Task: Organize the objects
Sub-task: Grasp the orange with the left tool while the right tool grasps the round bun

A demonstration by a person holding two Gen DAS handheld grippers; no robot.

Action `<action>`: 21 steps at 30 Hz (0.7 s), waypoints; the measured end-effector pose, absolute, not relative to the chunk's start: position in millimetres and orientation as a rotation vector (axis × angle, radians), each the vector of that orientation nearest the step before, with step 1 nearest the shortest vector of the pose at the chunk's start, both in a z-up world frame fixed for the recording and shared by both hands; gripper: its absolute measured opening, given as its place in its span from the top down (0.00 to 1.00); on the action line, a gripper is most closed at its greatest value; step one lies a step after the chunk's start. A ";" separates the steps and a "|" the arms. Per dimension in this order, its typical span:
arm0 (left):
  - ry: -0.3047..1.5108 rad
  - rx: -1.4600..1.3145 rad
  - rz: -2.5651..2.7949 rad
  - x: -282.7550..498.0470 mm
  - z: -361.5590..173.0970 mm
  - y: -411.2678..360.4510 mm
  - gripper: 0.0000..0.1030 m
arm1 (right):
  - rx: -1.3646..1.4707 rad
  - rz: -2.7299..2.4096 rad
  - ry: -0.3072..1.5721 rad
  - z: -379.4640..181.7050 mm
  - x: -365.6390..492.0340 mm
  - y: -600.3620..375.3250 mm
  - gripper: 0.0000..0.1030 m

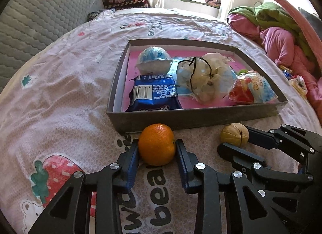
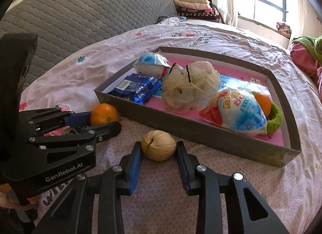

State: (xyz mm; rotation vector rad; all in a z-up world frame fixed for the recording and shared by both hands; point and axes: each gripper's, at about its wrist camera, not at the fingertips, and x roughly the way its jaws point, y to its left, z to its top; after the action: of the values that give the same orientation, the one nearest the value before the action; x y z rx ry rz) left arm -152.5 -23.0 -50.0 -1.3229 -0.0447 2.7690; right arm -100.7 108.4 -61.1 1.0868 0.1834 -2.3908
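With the tray (image 1: 193, 122) just ahead for tidying, the left gripper (image 1: 157, 149) clamped the orange (image 1: 156, 147) and the right gripper (image 2: 159, 149) clasped the walnut (image 2: 158, 147) (both resting on the bedsheet (image 1: 66, 93)).

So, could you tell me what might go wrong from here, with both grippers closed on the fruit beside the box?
1. The orange is round and held only at its sides by the left gripper; it could slip out on lifting.
2. The pale cracked fruit sits close to the grey box wall, so the right gripper may knock it.
3. The box is crowded with bags, so dropped fruit might roll.
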 end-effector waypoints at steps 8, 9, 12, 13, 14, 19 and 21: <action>-0.016 -1.260 2.803 -143.5 -33.2 -17.2 0.65 | 1.019 -2.400 0.159 -47.2 -96.3 113.2 0.67; -0.011 -1.251 2.807 -142.6 -29.3 -16.0 0.65 | 1.007 -2.409 0.160 -44.3 -95.8 114.4 0.67; -0.003 -1.227 2.813 -141.4 -19.4 -13.3 0.65 | 0.975 -2.432 0.160 -37.8 -93.7 118.6 0.67; 0.002 -1.221 2.817 -141.3 -17.0 -12.5 0.65 | 0.966 -2.438 0.154 -35.2 -93.7 120.8 0.67; 0.008 -1.215 2.820 -141.3 -14.4 -11.5 0.65 | 0.953 -2.447 0.147 -31.9 -93.5 123.9 0.67; 0.026 -1.187 2.830 -143.5 -2.5 -5.6 0.65 | 0.891 -2.502 0.134 -14.8 -93.2 138.3 0.67; 0.041 -1.170 2.834 -144.2 2.5 -2.1 0.65 | 0.867 -2.524 0.122 -7.1 -94.0 146.5 0.67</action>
State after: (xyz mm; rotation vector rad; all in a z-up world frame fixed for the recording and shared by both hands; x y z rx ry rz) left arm -144.2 -2.1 2.5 -1.1701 0.0412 2.8344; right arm -94.0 146.5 -7.1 0.8667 0.1222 -2.5244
